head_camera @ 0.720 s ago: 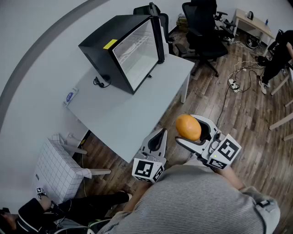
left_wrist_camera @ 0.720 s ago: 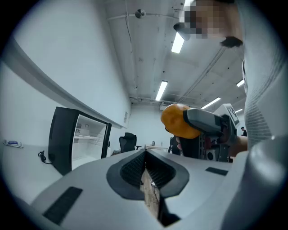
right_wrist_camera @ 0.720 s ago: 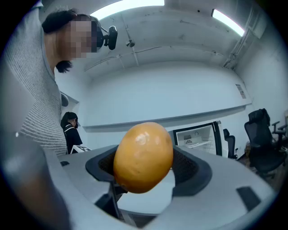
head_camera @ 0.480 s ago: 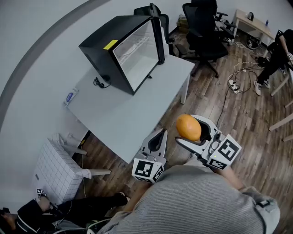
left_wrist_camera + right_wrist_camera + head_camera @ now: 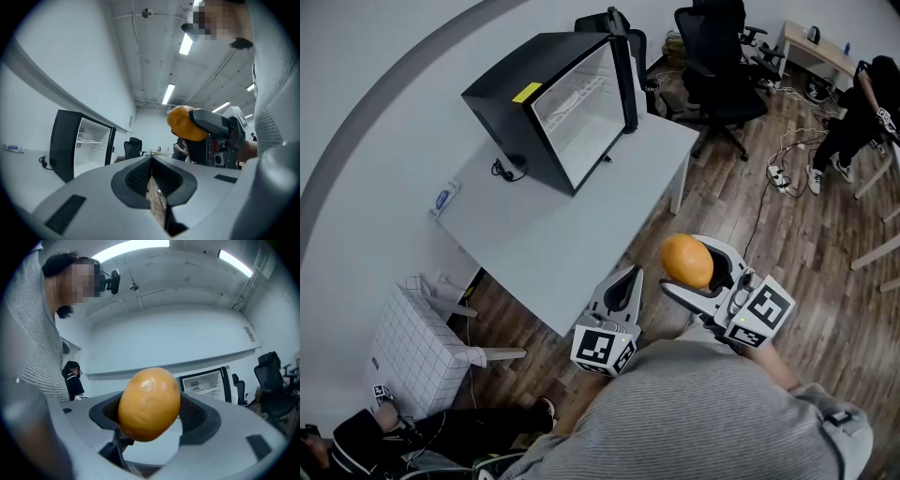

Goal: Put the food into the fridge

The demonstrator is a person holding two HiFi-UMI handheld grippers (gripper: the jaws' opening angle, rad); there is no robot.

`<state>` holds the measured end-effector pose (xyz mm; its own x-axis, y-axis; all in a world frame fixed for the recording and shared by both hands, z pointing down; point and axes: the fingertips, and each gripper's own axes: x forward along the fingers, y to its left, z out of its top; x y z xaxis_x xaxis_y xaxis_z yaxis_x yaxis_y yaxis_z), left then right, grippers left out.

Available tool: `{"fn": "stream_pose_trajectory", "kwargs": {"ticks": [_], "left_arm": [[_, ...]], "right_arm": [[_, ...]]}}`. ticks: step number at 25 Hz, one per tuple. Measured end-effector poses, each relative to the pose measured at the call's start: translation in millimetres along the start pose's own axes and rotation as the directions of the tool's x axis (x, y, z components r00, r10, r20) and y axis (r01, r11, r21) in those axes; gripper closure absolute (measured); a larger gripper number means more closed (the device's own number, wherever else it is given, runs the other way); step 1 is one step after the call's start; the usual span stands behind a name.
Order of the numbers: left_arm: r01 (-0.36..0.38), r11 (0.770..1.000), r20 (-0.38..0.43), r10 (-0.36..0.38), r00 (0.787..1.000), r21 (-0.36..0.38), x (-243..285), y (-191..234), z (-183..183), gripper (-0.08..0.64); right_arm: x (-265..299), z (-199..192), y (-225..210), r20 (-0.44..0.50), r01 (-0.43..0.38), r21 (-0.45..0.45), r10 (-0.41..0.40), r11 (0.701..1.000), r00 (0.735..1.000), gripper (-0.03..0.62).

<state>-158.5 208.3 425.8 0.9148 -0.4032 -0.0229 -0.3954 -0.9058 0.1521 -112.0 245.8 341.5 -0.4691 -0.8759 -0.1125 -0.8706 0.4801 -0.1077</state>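
A small black fridge (image 5: pixel 511 94) stands at the far end of the white table (image 5: pixel 553 239), its door (image 5: pixel 623 70) swung open on a white inside with a wire shelf. My right gripper (image 5: pixel 692 270) is held in front of my chest, off the table's near corner, shut on a round orange-yellow fruit (image 5: pixel 686 261). The right gripper view shows the fruit (image 5: pixel 149 403) pinched between both pads, with the fridge (image 5: pixel 204 383) far behind. My left gripper (image 5: pixel 630 274) hovers beside it, shut and empty; its jaws (image 5: pixel 151 158) meet at the tips, and the fruit (image 5: pixel 183 123) shows to their right.
A black cord (image 5: pixel 502 169) and a small blue-and-white item (image 5: pixel 443 199) lie on the table left of the fridge. Black office chairs (image 5: pixel 717 56) stand behind the table. A white gridded crate (image 5: pixel 412 352) sits on the floor at left. Cables (image 5: pixel 787 159) and a person (image 5: pixel 862 108) are at right.
Both grippers and the fruit hold still. The person at the right edge has stepped to the left, and the leg at the lower left has drawn back.
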Motion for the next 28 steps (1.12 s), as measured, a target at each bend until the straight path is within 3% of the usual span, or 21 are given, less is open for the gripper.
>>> {"fn": "stream_pose_trajectory", "kwargs": {"ticks": [20, 28], "left_arm": [[0.036, 0.999, -0.009, -0.036, 0.999, -0.01, 7, 5, -5, 0.549], [0.001, 0.999, -0.019, -0.001, 1.0, -0.032, 5, 25, -9, 0.549]], "right_arm": [[5, -4, -10, 0.003, 0.039, 0.043, -0.039, 0.998, 0.999, 0.252], [25, -7, -18, -0.015, 0.025, 0.053, -0.024, 0.998, 1.0, 0.252]]}}
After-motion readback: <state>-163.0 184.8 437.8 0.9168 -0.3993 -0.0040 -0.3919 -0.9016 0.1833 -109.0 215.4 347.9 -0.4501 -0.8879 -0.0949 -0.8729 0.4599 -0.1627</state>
